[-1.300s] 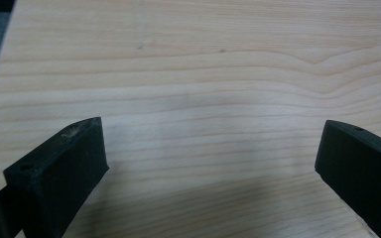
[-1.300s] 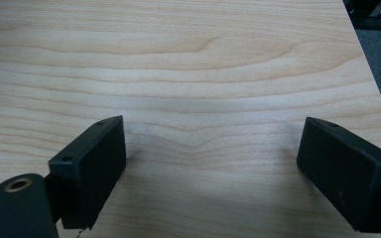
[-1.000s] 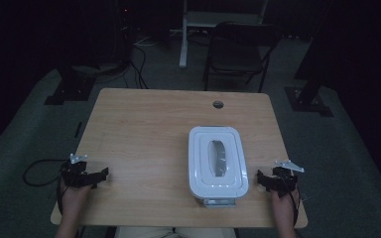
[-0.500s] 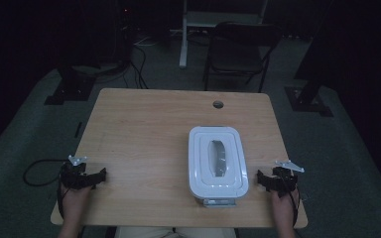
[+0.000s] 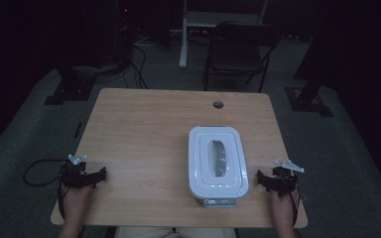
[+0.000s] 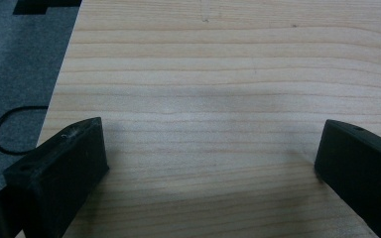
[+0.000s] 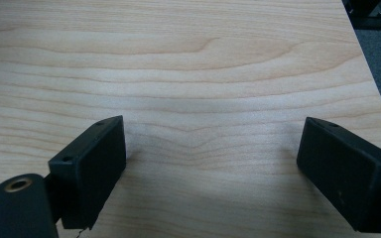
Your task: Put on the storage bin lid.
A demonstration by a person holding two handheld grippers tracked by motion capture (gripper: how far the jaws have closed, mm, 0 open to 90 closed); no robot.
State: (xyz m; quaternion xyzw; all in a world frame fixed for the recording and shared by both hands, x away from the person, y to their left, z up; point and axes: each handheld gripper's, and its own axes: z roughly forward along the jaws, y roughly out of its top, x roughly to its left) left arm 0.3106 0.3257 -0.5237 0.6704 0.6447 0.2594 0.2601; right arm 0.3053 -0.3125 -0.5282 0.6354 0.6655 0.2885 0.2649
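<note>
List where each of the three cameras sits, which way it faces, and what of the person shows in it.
High view: above the person's side, facing forward and down on the table and white container; both hands, left claw, right claw.
Left gripper view: rides the left claw, looking along its open jaws over bare wood.
Right gripper view: rides the right claw, jaws open, over wood near the table's edge.
Shared: both gripper views show the same tabletop.
</note>
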